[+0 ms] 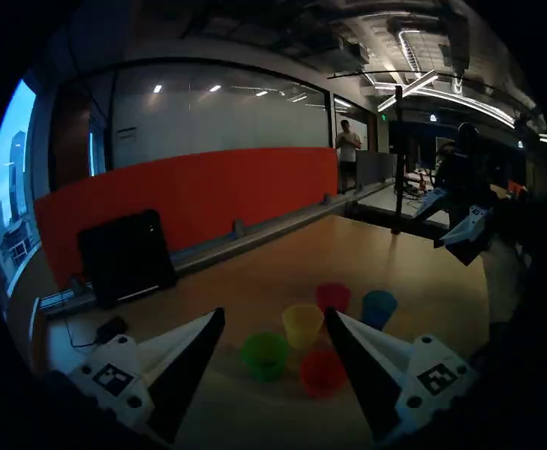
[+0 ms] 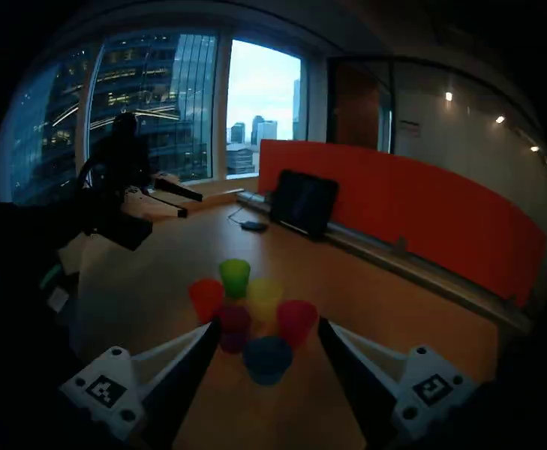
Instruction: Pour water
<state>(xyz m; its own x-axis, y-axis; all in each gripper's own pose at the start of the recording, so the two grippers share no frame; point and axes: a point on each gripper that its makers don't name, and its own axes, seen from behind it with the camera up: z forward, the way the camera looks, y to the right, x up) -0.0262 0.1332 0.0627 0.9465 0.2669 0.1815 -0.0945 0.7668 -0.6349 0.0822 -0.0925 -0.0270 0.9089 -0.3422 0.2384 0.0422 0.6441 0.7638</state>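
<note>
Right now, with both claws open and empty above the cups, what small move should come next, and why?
Probably ease the right claw forward and down toward the blue cup. It is the nearest cup, centred between that claw's open fingers; the left claw is open and empty as well.

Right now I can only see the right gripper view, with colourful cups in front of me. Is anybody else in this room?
Observer: Yes. In the left gripper view a person stands far off, past the end of the red wall.
Operator: What does my gripper look like from over there?
Observer: Your right gripper hangs in the air over the far side of the table, beyond the blue cup.
Operator: What's above me?
Observer: Long bright light strips curve along the ceiling.
</note>
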